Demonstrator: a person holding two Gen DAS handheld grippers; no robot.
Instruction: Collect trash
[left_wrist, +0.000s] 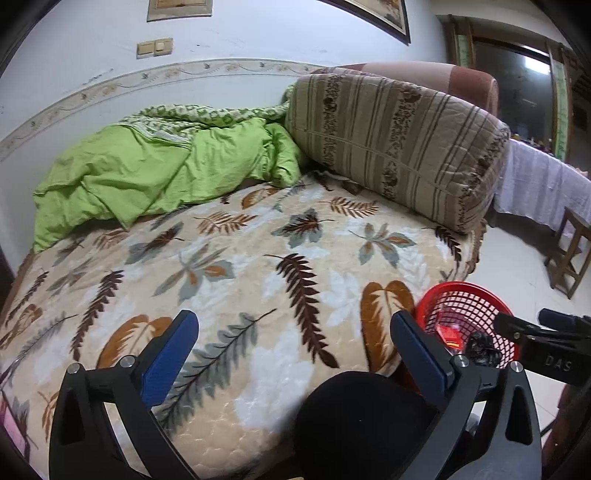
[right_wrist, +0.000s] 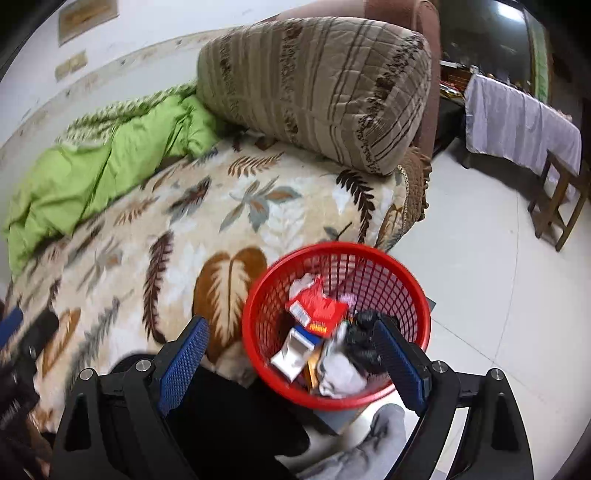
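Observation:
A red mesh basket (right_wrist: 373, 271) stands on the floor at the bed's near corner. It holds a red packet (right_wrist: 317, 308), a silver wrapper (right_wrist: 291, 356), a black bag (right_wrist: 364, 332) and crumpled white paper (right_wrist: 340, 376). My right gripper (right_wrist: 291, 325) hangs open above the basket's near side, with nothing pressed between its blue pads (right_wrist: 184, 362). The left wrist view shows the basket (left_wrist: 469, 302) at the lower right. My left gripper (left_wrist: 295, 321) is open over the leaf-patterned blanket (left_wrist: 258, 266), and its jaws hold nothing.
A crumpled green quilt (left_wrist: 147, 166) and a large striped pillow (left_wrist: 399, 144) lie at the bed's far side against the wall. To the right, on the tiled floor (right_wrist: 480, 295), are a wooden stool (right_wrist: 557, 199) and a cloth-covered table (right_wrist: 517, 122). A person's dark-clothed knee (left_wrist: 362, 417) is below the grippers.

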